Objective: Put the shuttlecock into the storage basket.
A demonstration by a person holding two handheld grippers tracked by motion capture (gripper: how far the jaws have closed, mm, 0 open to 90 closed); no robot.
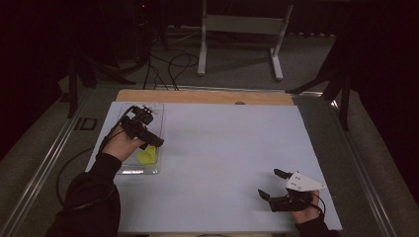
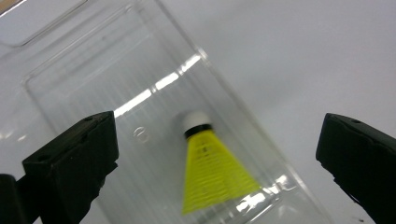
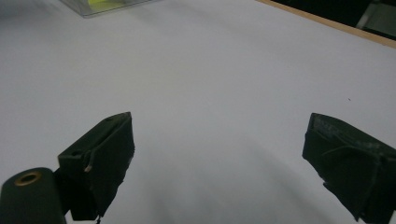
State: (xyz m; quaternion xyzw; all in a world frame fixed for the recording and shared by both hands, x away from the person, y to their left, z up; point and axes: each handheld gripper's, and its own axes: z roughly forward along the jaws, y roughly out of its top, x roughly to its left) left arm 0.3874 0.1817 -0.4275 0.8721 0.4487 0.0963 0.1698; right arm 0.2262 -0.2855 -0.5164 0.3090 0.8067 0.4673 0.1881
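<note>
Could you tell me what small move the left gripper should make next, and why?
Probably lower the left gripper straight down: it is open, and the yellow shuttlecock with a white cork tip lies untouched between its fingers in the clear plastic tray.

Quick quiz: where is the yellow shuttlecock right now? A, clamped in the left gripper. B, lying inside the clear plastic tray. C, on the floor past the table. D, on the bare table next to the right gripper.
B: the yellow shuttlecock lies inside the clear plastic tray, and the left gripper hangs open above it with both jaws well apart from it.
</note>
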